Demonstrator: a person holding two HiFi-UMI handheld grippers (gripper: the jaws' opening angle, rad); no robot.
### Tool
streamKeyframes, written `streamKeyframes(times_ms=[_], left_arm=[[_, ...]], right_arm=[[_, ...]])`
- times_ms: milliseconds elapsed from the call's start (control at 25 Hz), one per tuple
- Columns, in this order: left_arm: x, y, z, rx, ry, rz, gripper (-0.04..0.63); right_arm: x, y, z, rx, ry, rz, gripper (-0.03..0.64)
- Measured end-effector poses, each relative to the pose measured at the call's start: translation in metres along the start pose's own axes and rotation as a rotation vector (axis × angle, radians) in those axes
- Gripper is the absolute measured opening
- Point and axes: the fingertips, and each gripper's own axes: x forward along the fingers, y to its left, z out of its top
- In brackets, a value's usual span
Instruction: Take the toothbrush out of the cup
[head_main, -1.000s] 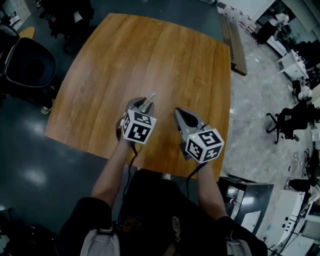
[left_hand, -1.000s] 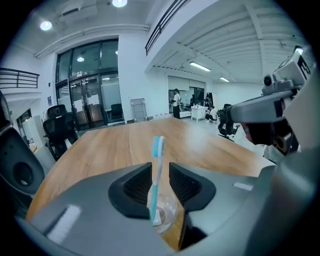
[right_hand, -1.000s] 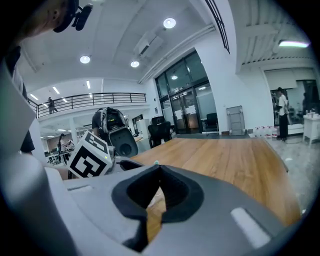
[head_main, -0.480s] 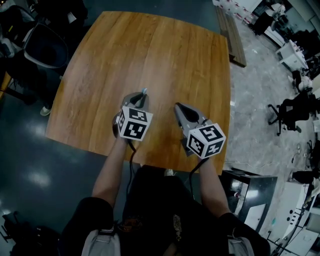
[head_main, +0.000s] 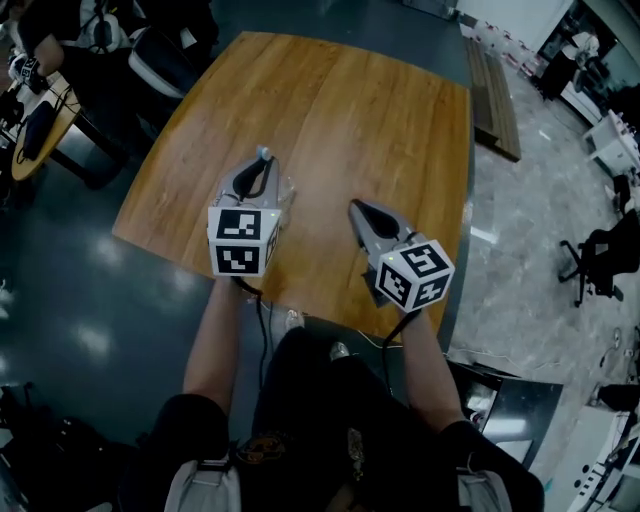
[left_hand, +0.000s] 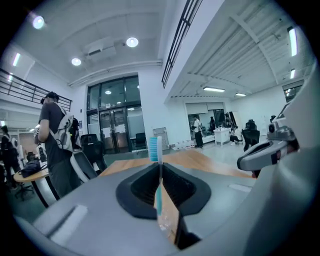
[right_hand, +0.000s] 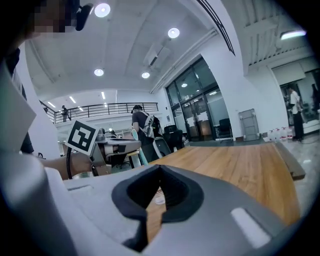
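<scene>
Head view: both grippers are held over the near part of the wooden table (head_main: 350, 110). The left gripper (head_main: 256, 170) is above the table's near left area, and the pale blue head of the toothbrush (head_main: 264, 153) pokes out past its tips. The right gripper (head_main: 358, 208) is above the table's near right area, well apart from the left one.

Left gripper view: the jaws are closing on the toothbrush handle, which is pinched upright between the pads, with its bristles above the tips and clear of the table. A clear cup (left_hand: 163, 223) sits on the table under the handle's lower end; whether that end is inside it I cannot tell.

Right gripper view: the jaw tips are clenched together on nothing, and table wood shows through the gap beneath them
</scene>
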Motion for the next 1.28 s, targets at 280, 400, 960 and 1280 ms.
streamKeyframes(times_ms=[280,400,960,1280], left_arm=[[-0.08,-0.029,0.025,-0.186,-0.077,0.077,0.029],[-0.108,-0.034,0.024,-0.212,-0.087,0.096,0.029],[-0.239,-0.053,0.007,-0.437,-0.173,0.047,0.029],[-0.321,-0.058,-0.016,-0.513,-0.198,0.004,0.029]], right_arm=[[-0.052,0.018,0.018,0.008,-0.047,0.129,0.002],[-0.063,0.03,0.023,0.024,-0.075,0.166,0.002],[-0.102,0.14,0.025,0.059,-0.165,0.232,0.002],[-0.134,0.223,0.016,0.011,-0.176,0.214,0.002]])
